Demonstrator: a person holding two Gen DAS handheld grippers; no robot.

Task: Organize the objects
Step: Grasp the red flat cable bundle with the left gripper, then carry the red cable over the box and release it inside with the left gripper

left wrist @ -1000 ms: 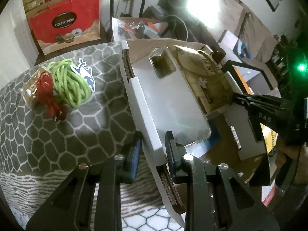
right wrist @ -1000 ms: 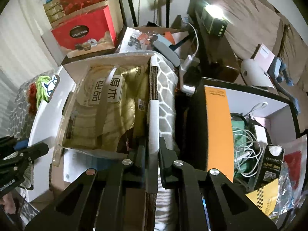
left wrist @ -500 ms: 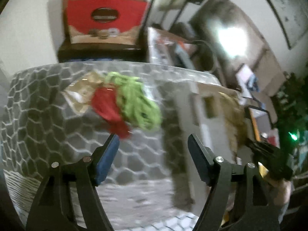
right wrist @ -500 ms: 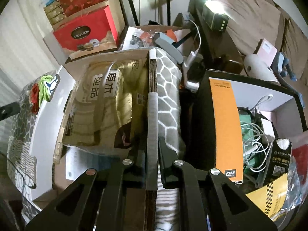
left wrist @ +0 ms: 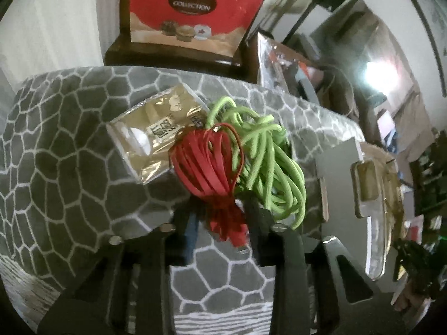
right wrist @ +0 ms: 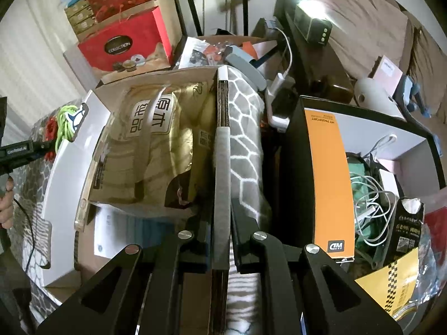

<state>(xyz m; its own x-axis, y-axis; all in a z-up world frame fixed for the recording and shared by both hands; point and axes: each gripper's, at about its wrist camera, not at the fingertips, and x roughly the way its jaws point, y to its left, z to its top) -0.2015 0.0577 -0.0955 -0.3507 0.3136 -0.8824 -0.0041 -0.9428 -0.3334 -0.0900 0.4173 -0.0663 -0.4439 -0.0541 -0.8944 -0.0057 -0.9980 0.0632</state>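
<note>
On the grey honeycomb rug lies a red flat cable bundle (left wrist: 212,162), with a green cord bundle (left wrist: 268,162) to its right and a golden packet (left wrist: 151,136) to its left. My left gripper (left wrist: 223,217) straddles the red bundle's tied tail, its jaws closing onto it. The same gripper (right wrist: 36,148) shows at the left edge of the right wrist view, beside the cords. The white cardboard box (right wrist: 69,173) holds a tan bag (right wrist: 156,145). My right gripper (right wrist: 222,212) is shut on the box's right flap (right wrist: 222,162), seen edge-on.
A red COLLECTION box (left wrist: 192,8) stands behind the rug. Right of the white box is a black box (right wrist: 290,167) with an orange package (right wrist: 327,181) and white cables (right wrist: 371,203). A hand (right wrist: 7,203) shows at the left edge. Clutter fills the back.
My left gripper let go of the box's left flap, swung left over the rug, opened wide and closed around the red bundle's tail. The right gripper stayed put on its flap.
</note>
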